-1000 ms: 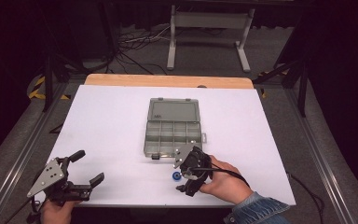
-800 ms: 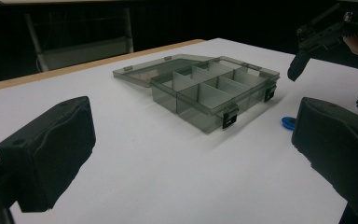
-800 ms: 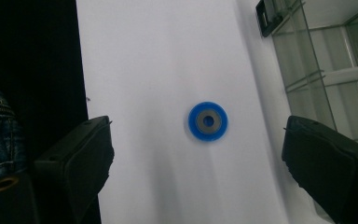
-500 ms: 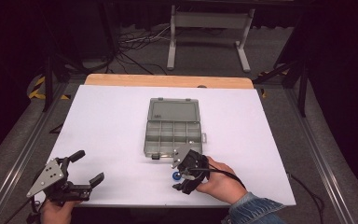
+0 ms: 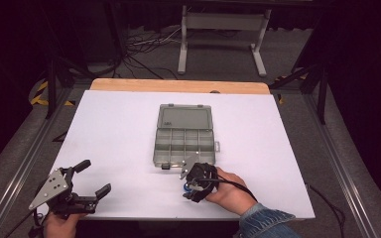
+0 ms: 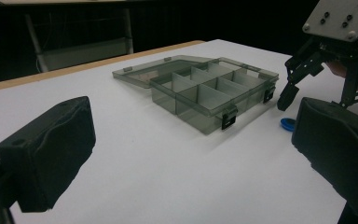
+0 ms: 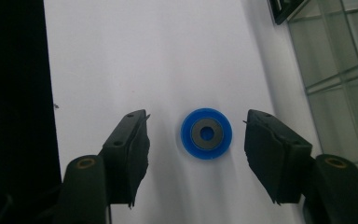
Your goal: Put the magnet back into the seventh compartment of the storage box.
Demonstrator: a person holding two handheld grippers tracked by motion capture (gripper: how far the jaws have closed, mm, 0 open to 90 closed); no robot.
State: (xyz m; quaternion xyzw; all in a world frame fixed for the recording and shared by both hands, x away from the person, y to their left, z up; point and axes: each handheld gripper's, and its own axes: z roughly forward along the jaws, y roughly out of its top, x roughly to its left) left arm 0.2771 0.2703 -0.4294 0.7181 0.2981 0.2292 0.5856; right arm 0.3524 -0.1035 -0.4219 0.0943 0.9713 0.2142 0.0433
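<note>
Smooth white table [image 5: 119, 134]. Translucent grey plastic compartment box [image 5: 185, 141], lid open flat, at centre. Just before it, flat round blue disc [image 7: 206, 133] with grey ring, between right gripper [image 7: 196, 140] jaws, spread, untouched. Left gripper [image 5: 87, 181] wide open, empty. No legible writing.

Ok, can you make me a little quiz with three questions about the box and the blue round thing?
1. True or false: the lid of the compartment box is open.
2. Where does the blue disc lie? A) inside a compartment B) on the white table between the right gripper's open jaws C) on the box lid
3. Fill in: the left gripper is holding ____.

Key:
1. True; the lid lies flat behind the compartments.
2. B; the jaws stand either side of the disc without touching it.
3. Nothing; its jaws are open, near the table's front left corner.
</note>
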